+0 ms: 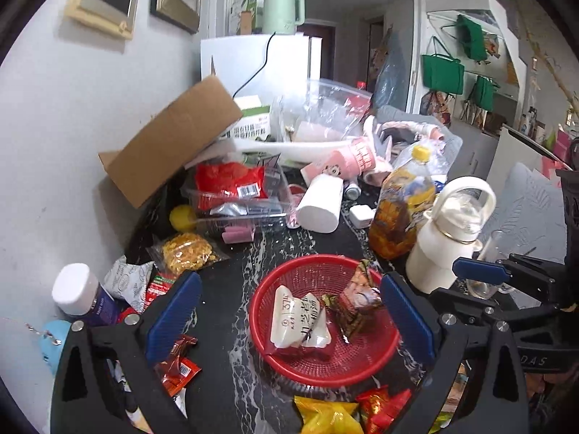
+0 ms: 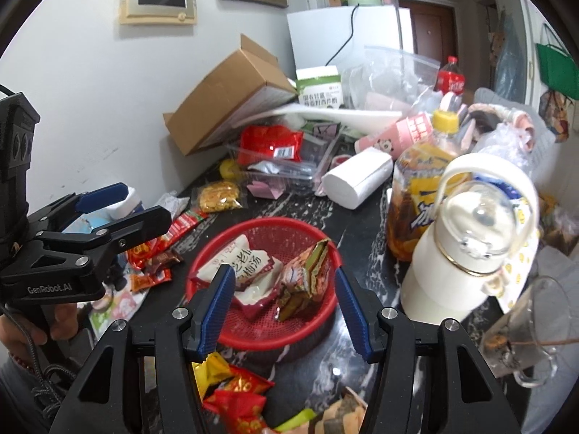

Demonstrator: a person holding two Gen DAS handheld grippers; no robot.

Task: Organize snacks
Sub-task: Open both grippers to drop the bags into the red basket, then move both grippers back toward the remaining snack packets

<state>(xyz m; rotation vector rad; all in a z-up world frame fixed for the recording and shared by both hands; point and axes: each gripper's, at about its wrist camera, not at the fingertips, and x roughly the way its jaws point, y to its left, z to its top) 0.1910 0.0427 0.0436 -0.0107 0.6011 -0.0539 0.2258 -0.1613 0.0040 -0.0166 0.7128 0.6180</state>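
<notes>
Left claw [image 1: 289, 311] spread, right claw [image 2: 282, 307] spread

"genrobot.ai" was printed on the left gripper [image 2: 105, 204] body, "37" on the white snack packet [image 1: 298, 320].

One red basket [image 1: 325, 369], two packets [image 1: 300, 322] inside.

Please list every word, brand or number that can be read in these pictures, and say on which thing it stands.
"GenRobot.AI": on the left gripper, on its black body.
"DAS": on the right gripper, partly cut off.
"37": on the white packet in the red basket.
Chinese print on the packets, green-and-white box and tea bottle: too blurred.
</notes>
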